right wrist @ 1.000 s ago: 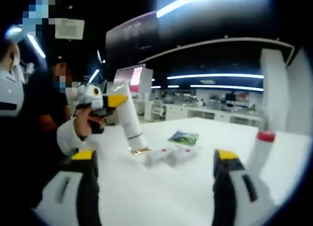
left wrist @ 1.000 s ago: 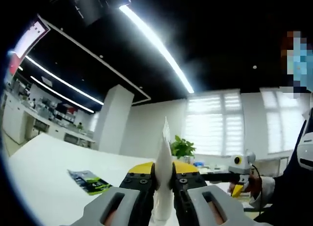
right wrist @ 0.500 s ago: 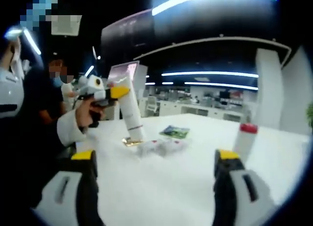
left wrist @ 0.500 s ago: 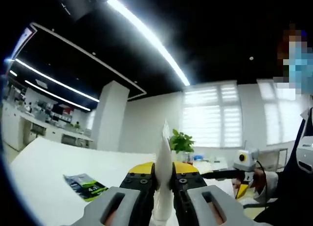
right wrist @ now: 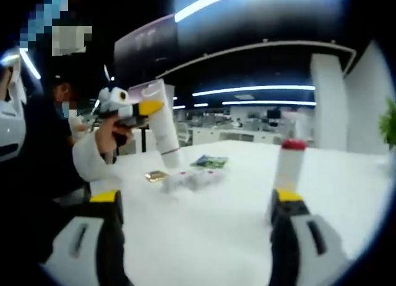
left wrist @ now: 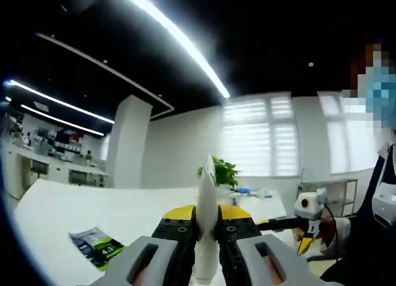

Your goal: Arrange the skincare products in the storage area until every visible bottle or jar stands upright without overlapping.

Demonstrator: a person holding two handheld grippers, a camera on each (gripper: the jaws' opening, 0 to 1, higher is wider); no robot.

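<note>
Right gripper view shows the left gripper [right wrist: 143,106] clamping a white tube [right wrist: 162,128] above the table [right wrist: 204,224], the right gripper [right wrist: 197,202] agape, one bottle [right wrist: 288,163] upright, small jars [right wrist: 189,179] probably left.

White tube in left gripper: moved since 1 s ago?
Yes. Right gripper view: the white tube has lifted up off the gold piece beside the small boxes; left gripper keeps it clamped.
</note>
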